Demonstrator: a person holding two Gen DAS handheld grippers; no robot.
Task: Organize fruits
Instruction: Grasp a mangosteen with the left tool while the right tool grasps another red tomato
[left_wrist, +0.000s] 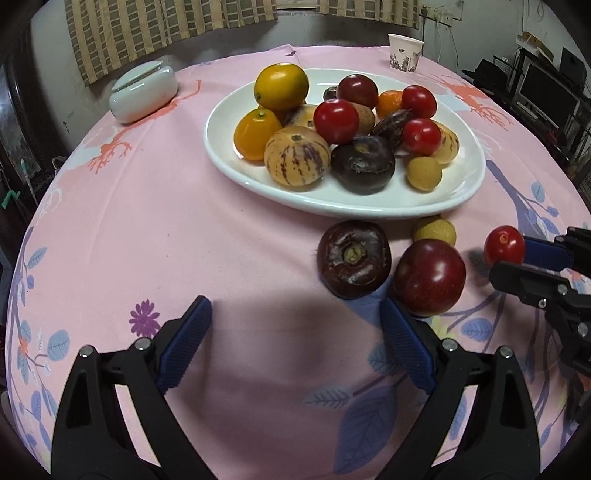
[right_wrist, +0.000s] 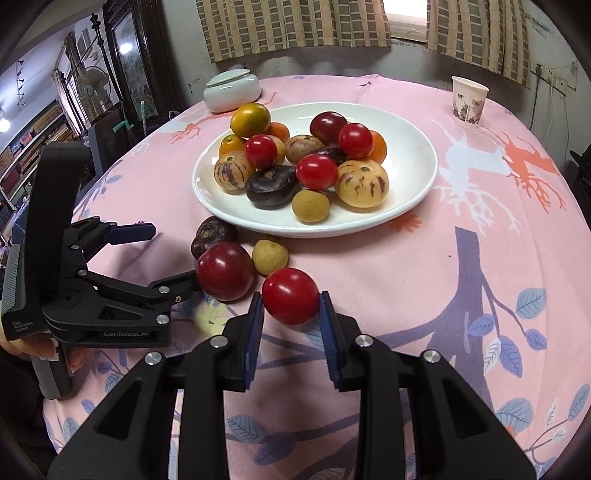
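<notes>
A pink cloth (right_wrist: 480, 229) printed with blue leaves, purple branches and orange and white coral shapes covers the surface. At the far left of it sits a pale lidded ceramic jar (left_wrist: 144, 92), its lid slightly tilted. At the far right stands a paper cup (right_wrist: 469, 101) with a dark floral print, upright and well apart from the jar. Behind the surface hang checked curtains (right_wrist: 295, 26) in tan and grey against a pale wall. To the left, in the right wrist view, a dark wooden cabinet (right_wrist: 125, 55) and cluttered shelves (right_wrist: 26, 147) show.

Soft indoor light (fisheye-warped edges)
</notes>
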